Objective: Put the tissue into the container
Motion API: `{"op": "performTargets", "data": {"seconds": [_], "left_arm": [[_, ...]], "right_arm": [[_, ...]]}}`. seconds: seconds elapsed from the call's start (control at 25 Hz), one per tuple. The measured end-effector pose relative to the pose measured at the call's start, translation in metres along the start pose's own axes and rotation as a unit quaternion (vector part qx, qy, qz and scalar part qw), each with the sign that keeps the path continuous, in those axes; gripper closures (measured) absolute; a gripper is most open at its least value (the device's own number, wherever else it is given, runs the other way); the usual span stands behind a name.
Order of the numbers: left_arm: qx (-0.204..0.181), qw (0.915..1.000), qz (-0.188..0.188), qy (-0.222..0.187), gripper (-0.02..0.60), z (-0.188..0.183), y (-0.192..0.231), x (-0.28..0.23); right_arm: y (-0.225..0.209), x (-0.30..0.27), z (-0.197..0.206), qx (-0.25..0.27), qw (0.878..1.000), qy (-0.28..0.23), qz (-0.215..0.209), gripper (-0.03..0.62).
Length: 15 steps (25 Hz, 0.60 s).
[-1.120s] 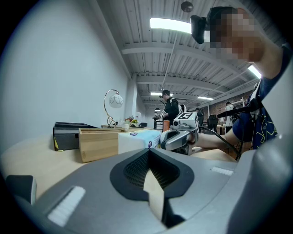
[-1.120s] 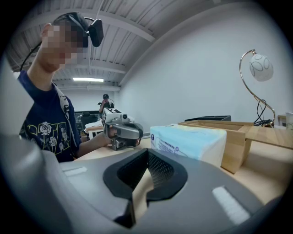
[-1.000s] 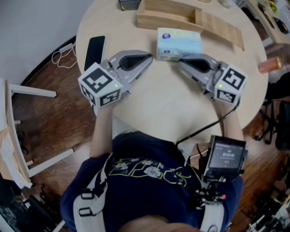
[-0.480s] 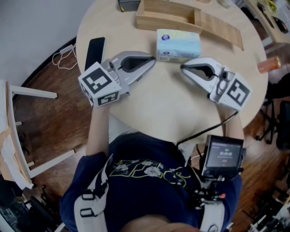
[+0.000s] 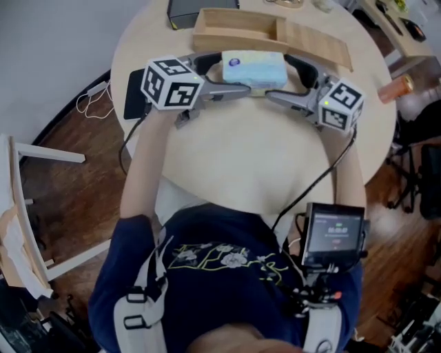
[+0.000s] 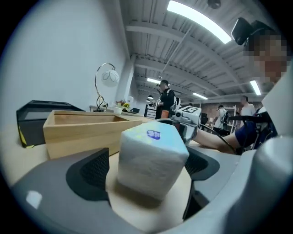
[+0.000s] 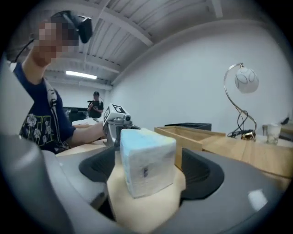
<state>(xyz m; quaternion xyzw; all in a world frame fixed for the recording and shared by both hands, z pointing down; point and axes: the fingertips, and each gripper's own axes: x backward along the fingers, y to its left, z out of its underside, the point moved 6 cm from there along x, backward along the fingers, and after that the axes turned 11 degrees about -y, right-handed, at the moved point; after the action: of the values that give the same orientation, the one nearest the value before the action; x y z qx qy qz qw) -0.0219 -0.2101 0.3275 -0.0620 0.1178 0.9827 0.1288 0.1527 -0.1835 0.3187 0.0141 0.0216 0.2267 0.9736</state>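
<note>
A pale blue-and-white tissue pack [image 5: 253,69] lies on the round table just in front of the wooden container [image 5: 234,34]. My left gripper [image 5: 224,72] straddles the pack's left end and my right gripper [image 5: 286,77] its right end. Both sets of jaws are opening, with the pack between them. In the left gripper view the tissue pack [image 6: 151,162] sits between the dark pads [image 6: 94,169] with small gaps either side. The right gripper view shows the tissue pack [image 7: 146,160] likewise between the pads [image 7: 199,171], and the container [image 7: 192,137] just behind it.
A black phone [image 5: 134,103] lies at the table's left edge. A dark box [image 5: 182,12] stands behind the container. An orange bottle [image 5: 394,88] is off the table's right side. A screen device [image 5: 334,234] hangs on the person's chest. A white frame [image 5: 27,207] stands on the floor at left.
Both grippers have moved forward from in front of the pack to either end of it. Their jaws were shut before and now stand wide around the pack.
</note>
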Motion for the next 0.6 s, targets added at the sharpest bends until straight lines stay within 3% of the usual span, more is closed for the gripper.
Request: {"op": "performTargets", "data": {"seconds": [0.04,0.12,0.16,0.32,0.44,0.6], "left_arm": [[-0.001,1.0000,-0.004,0.008,0.094,0.001,0.003,0.000],[-0.013,0.9994,-0.012,0.029,0.120,0.002,0.004,0.001],[-0.016,0.9991,-0.013,0.037,0.189,0.001,0.003,0.003],[-0.026,0.9990,-0.006,0.036,0.209,-0.023,-0.002,0.014],[-0.035,0.9993,0.006,0.012,0.210,-0.072,-0.005,0.023],[-0.062,0.9980,0.010,0.007,0.210,-0.137,0.020,0.027]], "right_arm": [[-0.003,-0.003,0.005,-0.013,1.000,0.010,0.000,0.189],[-0.006,-0.007,0.008,-0.037,0.999,0.018,0.002,0.253],[-0.007,-0.008,0.007,-0.047,0.999,0.017,0.004,0.258],[-0.004,-0.011,-0.024,-0.064,0.997,-0.024,0.020,0.272],[-0.004,-0.013,-0.072,-0.040,0.997,-0.057,0.033,0.275],[-0.033,-0.032,-0.129,-0.013,0.997,-0.065,0.046,0.278]]}}
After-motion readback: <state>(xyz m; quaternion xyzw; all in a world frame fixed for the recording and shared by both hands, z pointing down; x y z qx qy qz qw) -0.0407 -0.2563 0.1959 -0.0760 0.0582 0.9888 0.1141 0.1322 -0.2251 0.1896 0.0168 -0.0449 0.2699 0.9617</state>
